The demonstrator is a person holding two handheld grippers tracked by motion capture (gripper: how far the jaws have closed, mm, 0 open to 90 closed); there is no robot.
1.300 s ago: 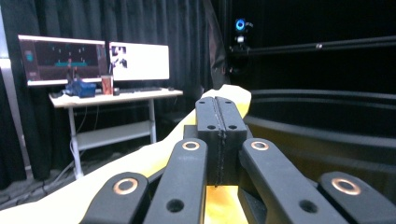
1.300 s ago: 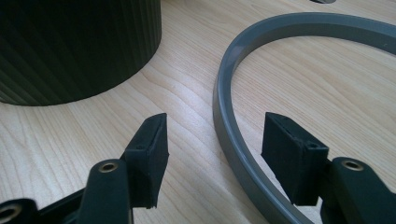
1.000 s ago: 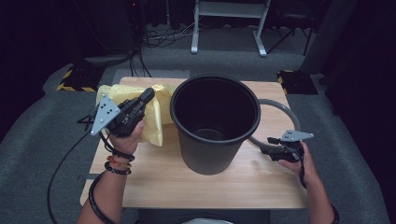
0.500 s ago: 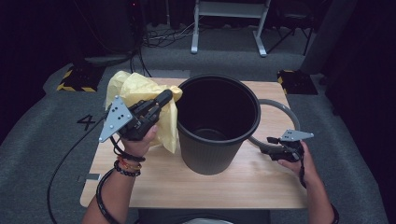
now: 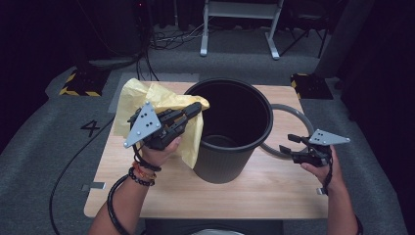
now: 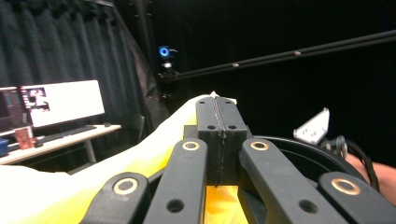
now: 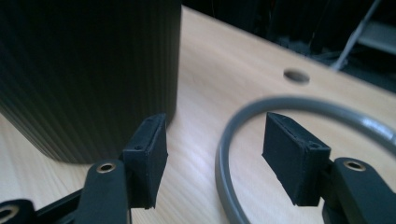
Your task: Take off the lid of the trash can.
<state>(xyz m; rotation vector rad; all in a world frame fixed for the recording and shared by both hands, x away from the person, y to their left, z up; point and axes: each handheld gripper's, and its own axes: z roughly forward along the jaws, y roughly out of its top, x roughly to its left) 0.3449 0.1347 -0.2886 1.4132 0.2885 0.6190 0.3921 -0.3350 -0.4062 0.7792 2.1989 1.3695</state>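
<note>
Yellow bag [image 5: 142, 98] pinched tight in my left fingers [image 5: 195, 108], lifted beside the black bin's [image 5: 230, 147] rim; next, draping it over the opening. Right fingers [image 7: 212, 154] hang released over the grey ring [image 5: 293, 117] on the counter [image 5: 274, 186]

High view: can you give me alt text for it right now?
The left gripper, shut on a yellow bag, holds it at the rim of a black bin. The right gripper hovers open by a grey ring.
</note>
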